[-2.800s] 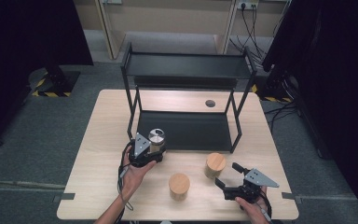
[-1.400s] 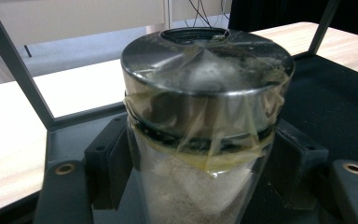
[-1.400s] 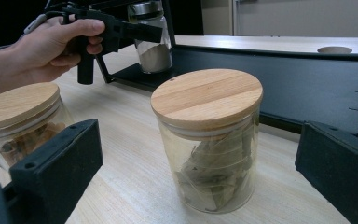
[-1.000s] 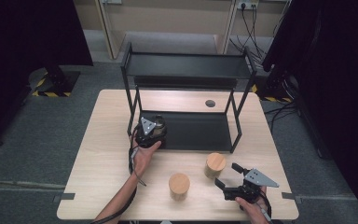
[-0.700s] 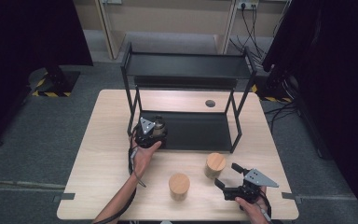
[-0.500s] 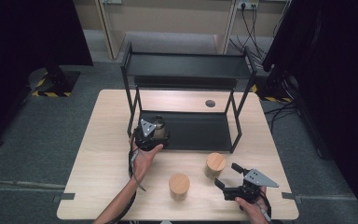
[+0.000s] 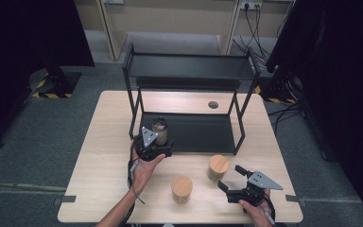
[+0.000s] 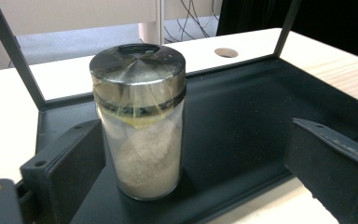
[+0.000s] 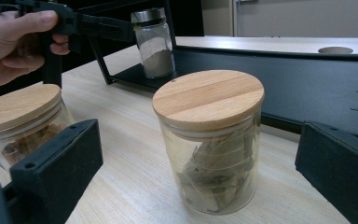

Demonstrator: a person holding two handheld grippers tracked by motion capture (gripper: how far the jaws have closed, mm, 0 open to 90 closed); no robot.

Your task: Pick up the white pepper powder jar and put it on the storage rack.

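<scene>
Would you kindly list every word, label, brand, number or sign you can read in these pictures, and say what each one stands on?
None: no readable text appears anywhere.
Clear glass shaker with a shiny metal cap: no label.
Two clear glass jars with round wooden lids: plain, no print.
Black metal two-tier shelf rack: unmarked.
Light wooden table: bare.
Yellow and black hazard stripes on a floor stand: a pattern, no wording.

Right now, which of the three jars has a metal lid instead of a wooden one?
The shaker jar on the rack's lower shelf. Its lid is shiny metal; both jars on the table have wooden lids.
</scene>
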